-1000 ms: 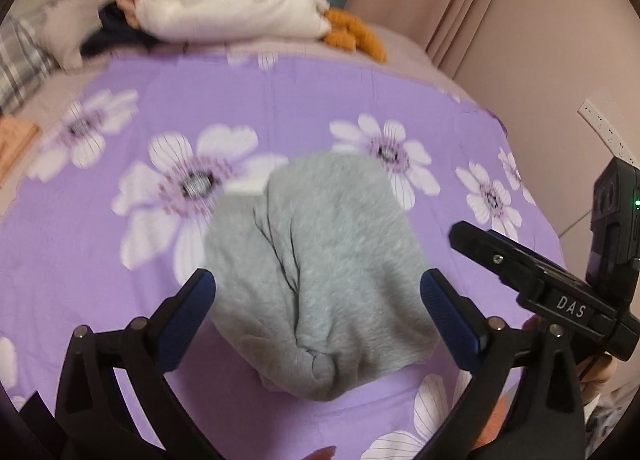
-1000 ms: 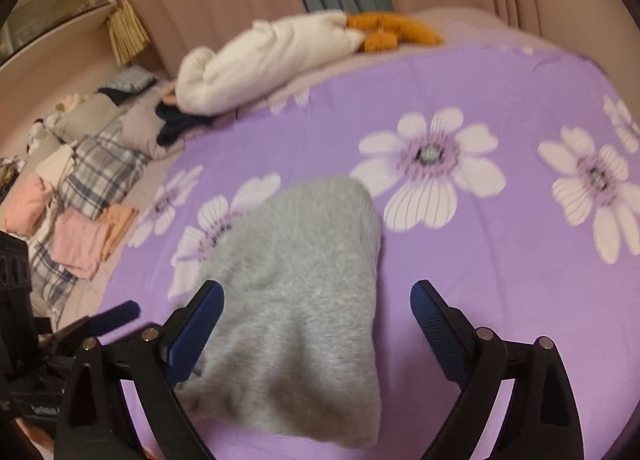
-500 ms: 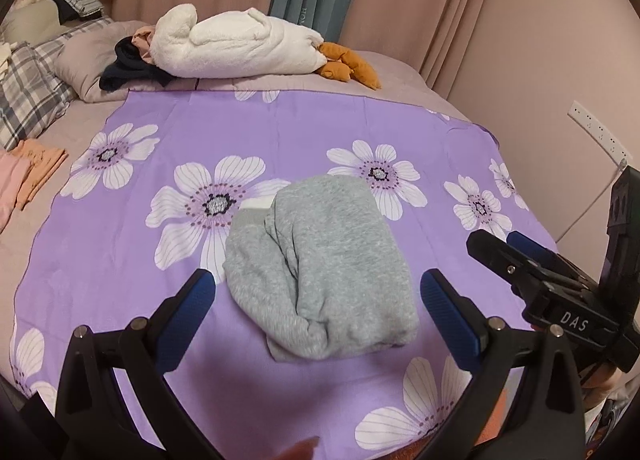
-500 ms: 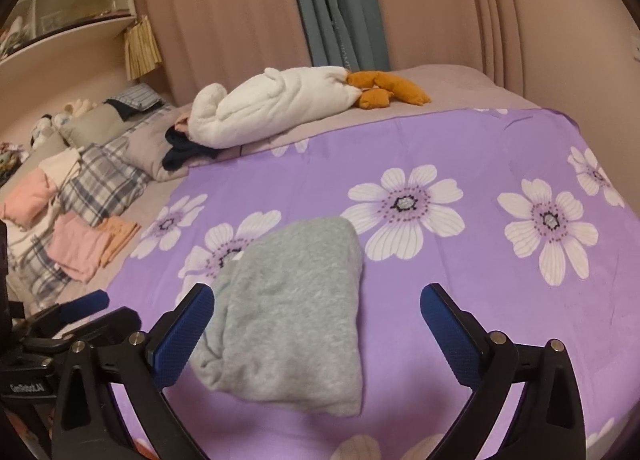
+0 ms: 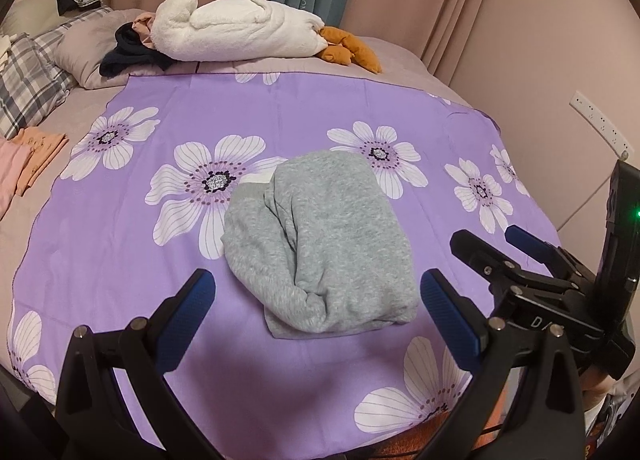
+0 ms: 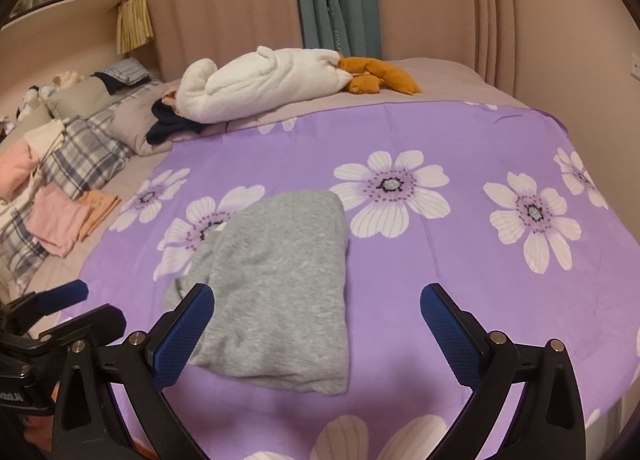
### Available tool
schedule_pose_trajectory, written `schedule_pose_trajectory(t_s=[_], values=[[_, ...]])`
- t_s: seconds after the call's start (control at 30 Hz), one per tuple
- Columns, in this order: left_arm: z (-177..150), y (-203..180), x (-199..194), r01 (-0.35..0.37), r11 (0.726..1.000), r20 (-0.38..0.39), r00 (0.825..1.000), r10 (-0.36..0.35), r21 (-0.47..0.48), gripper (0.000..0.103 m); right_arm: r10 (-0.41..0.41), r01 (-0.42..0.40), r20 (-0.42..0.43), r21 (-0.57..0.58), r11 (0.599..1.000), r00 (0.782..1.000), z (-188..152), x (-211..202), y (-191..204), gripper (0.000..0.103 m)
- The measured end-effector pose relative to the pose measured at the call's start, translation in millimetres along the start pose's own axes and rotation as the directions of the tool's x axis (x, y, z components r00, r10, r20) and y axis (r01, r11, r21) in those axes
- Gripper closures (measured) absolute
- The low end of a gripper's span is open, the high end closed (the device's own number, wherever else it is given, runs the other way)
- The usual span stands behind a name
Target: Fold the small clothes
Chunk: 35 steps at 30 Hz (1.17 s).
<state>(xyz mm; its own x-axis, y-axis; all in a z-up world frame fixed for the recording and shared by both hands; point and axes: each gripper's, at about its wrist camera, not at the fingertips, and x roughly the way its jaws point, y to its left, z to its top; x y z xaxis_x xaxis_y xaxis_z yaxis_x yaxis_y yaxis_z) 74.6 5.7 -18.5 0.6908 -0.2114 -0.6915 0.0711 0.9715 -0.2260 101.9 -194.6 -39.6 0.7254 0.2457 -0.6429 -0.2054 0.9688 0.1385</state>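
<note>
A folded grey garment lies on the purple flowered cloth that covers the bed. In the right wrist view the same grey garment lies just ahead, on the flowered cloth. My left gripper hangs open above the garment's near edge, with nothing between its blue pads. My right gripper is also open and empty, drawn back over the near right part of the garment. Each gripper shows at the edge of the other's view: the right gripper and the left gripper.
A white plush blanket and an orange soft toy lie at the far end of the bed. Plaid pillows and folded pink and orange clothes sit at the left. A wall with a socket strip stands at the right.
Both grippers have pulled back and up from the grey garment, which now lies free on the cloth and looks smaller. The right gripper's jaws have spread a little wider.
</note>
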Motion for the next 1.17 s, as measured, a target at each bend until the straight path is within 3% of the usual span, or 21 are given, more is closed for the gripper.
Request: schedule_pose_trajectory(t_s=[1.17], values=[[-2.8,0.1,4.2,0.004,1.000,-0.025,1.000,-0.004,-0.011,0.000,-0.043,0.044,-0.009,0.004,0.999,0.999,-1.1,-2.1,-4.0,0.001]])
